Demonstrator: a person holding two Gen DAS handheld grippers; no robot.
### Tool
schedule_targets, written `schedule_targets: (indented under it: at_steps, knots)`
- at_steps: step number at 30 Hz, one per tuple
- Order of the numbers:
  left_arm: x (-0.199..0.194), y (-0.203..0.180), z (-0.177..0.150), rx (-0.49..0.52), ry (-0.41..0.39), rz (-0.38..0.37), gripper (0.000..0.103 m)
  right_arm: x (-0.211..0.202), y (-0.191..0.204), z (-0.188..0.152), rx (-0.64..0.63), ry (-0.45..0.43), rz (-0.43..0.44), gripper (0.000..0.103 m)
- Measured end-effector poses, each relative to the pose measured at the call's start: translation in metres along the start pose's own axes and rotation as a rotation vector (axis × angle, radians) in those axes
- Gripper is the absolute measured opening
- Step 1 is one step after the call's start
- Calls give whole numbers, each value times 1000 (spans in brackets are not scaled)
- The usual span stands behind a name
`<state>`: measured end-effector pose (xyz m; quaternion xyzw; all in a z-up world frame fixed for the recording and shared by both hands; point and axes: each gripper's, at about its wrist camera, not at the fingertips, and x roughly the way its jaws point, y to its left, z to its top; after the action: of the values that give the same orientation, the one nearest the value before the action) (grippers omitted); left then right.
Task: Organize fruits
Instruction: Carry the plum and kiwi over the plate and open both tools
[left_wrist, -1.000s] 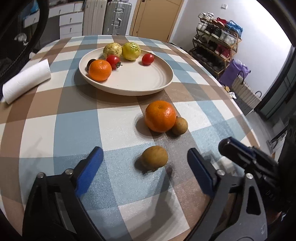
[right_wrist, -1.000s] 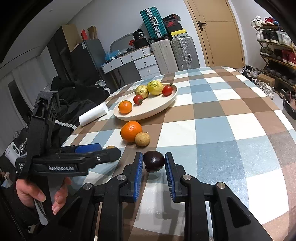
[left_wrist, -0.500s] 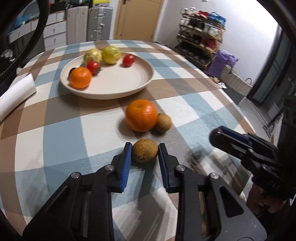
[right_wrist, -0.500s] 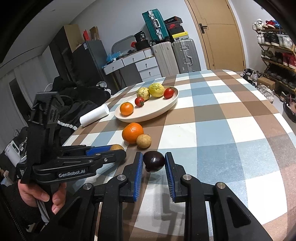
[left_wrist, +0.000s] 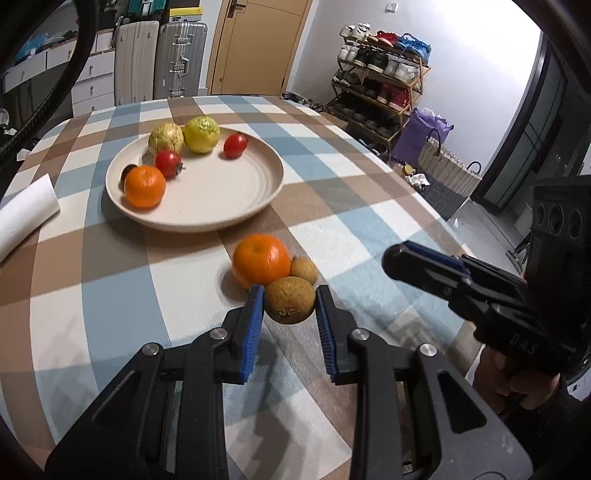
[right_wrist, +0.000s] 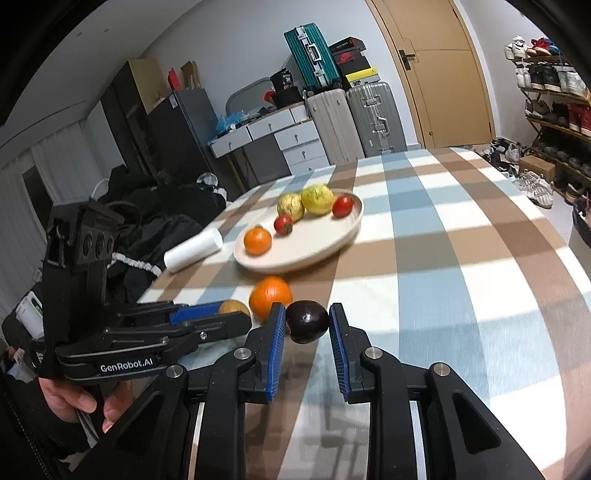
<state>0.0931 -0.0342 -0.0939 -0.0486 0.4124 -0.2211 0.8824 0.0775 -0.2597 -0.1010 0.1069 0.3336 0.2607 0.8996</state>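
My left gripper (left_wrist: 290, 301) is shut on a brown kiwi (left_wrist: 290, 305) and holds it just above the checked tablecloth. Behind it on the cloth lie a large orange (left_wrist: 261, 261) and a small brown fruit (left_wrist: 304, 270), touching each other. My right gripper (right_wrist: 307, 322) is shut on a dark plum (right_wrist: 307, 321), also raised off the cloth. The beige plate (left_wrist: 236, 206) further back holds a small orange (left_wrist: 144, 186), two tomatoes, two yellowish fruits and a dark fruit half hidden behind the orange. The right gripper (left_wrist: 424, 264) shows side-on at the right of the left wrist view.
A white paper roll (left_wrist: 24, 216) lies on the table's left side. The round table's edge (left_wrist: 424, 192) curves away at the right. Beyond it stand a shoe rack (left_wrist: 380, 88), a woven basket (left_wrist: 448, 170) and suitcases (left_wrist: 179, 59).
My left gripper closed on the kiwi a second ago and has since lifted it toward the large orange. The right gripper has risen with the plum.
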Motion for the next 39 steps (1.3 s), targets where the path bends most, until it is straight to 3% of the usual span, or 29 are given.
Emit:
schedule_targets:
  at_steps: [12, 22, 31, 39]
  knots:
    - [4, 35, 72, -54, -64, -10, 26, 37, -14, 80, -7, -21, 45, 25]
    - [51, 63, 130, -101, -49, 15, 26, 98, -34, 128, -18, 25, 73, 25]
    - [101, 79, 156, -134, -2, 13, 26, 156, -54, 145, -11, 140, 59, 25]
    - [131, 87, 157, -144, 54, 21, 26, 180, -61, 144, -10, 188, 44, 25]
